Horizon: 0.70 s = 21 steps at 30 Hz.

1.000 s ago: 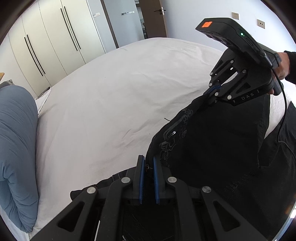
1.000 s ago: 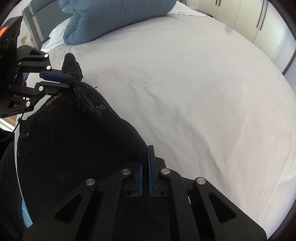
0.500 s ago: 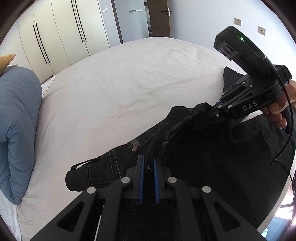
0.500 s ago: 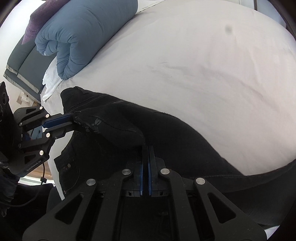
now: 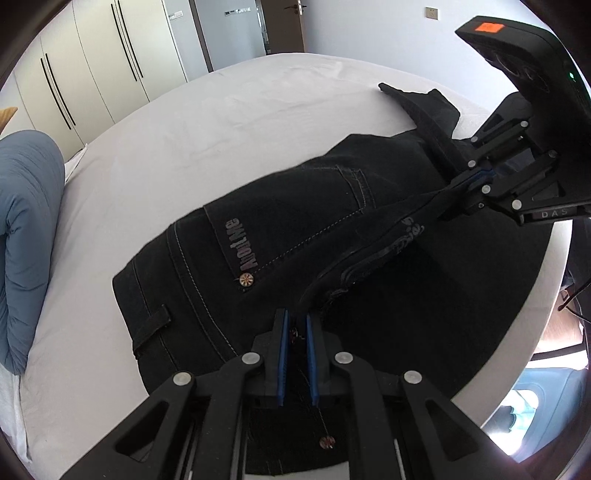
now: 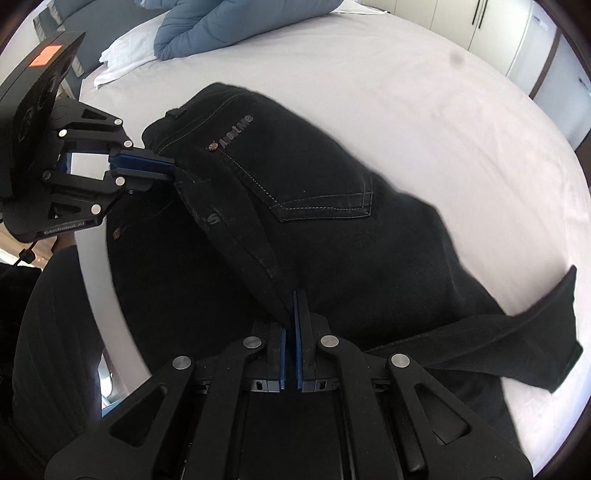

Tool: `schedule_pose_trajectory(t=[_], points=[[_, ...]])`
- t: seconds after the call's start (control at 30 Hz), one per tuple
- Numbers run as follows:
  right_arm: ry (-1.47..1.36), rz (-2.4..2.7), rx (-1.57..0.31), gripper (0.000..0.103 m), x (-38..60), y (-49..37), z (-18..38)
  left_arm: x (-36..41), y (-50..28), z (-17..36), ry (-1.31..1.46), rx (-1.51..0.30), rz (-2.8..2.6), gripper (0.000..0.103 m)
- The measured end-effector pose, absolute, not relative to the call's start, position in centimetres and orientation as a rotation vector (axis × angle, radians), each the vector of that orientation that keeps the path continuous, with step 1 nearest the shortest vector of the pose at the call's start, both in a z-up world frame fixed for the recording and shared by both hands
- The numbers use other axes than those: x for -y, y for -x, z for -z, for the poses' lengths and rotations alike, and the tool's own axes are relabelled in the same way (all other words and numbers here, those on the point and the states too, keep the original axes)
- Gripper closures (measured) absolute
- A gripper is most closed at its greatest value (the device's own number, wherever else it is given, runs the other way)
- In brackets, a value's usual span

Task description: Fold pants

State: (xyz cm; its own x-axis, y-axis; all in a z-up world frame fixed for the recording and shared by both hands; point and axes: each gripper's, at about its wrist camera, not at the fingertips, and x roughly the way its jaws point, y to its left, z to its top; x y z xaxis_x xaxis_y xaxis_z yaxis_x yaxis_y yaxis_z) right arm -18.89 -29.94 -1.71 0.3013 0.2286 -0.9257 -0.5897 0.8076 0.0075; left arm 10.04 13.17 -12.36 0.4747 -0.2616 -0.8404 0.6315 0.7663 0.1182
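Black jeans lie on the white bed, back pocket and silver logo facing up. They also show in the right wrist view. My left gripper is shut on the waistband edge near me. My right gripper is shut on the same edge further along. The strip of cloth between them is stretched and lifted just above the jeans. Each gripper shows in the other's view: right gripper, left gripper. One leg end sticks out to the right.
A blue folded duvet lies at the head of the bed, also in the right wrist view beside a white towel. White wardrobes and a door stand behind. The bed edge runs close on the right.
Both grippers have lowered toward the bed while holding the cloth. The jeans now lie spread out with the back pocket showing, and a leg end has swung out to the right.
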Motion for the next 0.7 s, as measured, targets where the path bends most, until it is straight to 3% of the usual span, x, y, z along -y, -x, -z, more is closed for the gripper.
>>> schedule_pose_trajectory(t=[0.3, 0.7], points=[[0.571, -0.495, -1.071, 0.101, 25.9, 27.6, 3.5, -11.8, -5.1, 14.6, -0.587, -0.9, 0.584, 0.093], [0.72, -0.495, -1.027, 0.101, 21.0, 34.0, 4.2, -11.3, -6.7, 13.7, -0.606, -0.868, 0.539, 0.093]])
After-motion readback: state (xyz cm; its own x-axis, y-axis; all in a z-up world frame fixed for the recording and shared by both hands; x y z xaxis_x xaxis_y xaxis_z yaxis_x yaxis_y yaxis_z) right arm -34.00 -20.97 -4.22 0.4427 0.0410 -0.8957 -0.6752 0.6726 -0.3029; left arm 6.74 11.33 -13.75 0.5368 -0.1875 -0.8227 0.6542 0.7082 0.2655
